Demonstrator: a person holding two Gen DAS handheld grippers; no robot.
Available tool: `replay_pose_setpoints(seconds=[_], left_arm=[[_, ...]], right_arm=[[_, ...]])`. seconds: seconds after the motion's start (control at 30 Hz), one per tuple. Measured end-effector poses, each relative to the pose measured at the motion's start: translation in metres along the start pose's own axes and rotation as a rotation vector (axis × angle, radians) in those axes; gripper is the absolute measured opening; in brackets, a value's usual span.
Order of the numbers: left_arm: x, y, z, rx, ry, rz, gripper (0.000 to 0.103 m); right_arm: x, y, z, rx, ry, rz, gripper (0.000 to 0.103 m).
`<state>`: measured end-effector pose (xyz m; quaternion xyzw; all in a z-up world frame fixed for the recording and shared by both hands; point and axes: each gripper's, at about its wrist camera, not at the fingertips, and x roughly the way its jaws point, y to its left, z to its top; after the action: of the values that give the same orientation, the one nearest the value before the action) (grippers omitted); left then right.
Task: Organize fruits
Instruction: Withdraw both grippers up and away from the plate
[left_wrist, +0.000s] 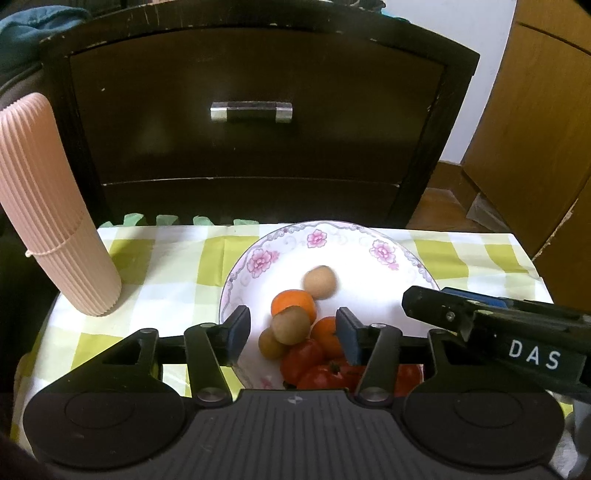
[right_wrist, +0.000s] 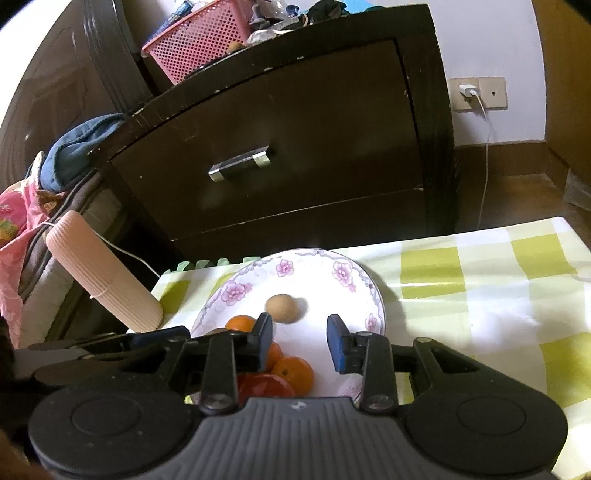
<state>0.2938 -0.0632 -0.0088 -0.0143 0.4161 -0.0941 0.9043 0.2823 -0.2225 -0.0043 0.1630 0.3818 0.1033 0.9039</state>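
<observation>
Your left gripper (left_wrist: 291, 334) is open and holds nothing. It hangs over the near side of the flowered plate (left_wrist: 369, 236) on the tabletop (left_wrist: 166, 258), just above the fruit pile. Your right gripper (right_wrist: 299, 341) is open too, only a little, and also holds nothing.

1 loose brown fruit (left_wrist: 320, 282) looks blurry on the bare middle of the plate, apart from the pile. It may be rolling, so wait until it sits still.

The pile has 2 oranges (left_wrist: 293, 301), 2 brown fruits (left_wrist: 290, 325) and red tomatoes (left_wrist: 306, 356), all touching.

Keep both grippers up and clear of the pile. They are close together, so move 1 at a time. Do not bump the plate rim.
</observation>
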Motion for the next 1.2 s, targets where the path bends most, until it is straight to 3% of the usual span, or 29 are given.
replay_pose_setpoints(seconds=[0.43, 1.0, 1.2], left_arm=[[-0.028, 0.001, -0.006, 0.009, -0.019, 0.032, 0.07], [-0.067, 0.008, -0.022, -0.034, -0.093, 0.173, 0.103], [-0.076, 0.006, -0.032, -0.018, -0.099, 0.206, 0.103]], right_arm=[[-0.03, 0.015, -0.001, -0.028, -0.034, -0.015, 0.04], [-0.07, 0.028, -0.015, -0.04, -0.064, -0.032, 0.045], [-0.082, 0.031, -0.022, -0.041, -0.053, -0.035, 0.045]])
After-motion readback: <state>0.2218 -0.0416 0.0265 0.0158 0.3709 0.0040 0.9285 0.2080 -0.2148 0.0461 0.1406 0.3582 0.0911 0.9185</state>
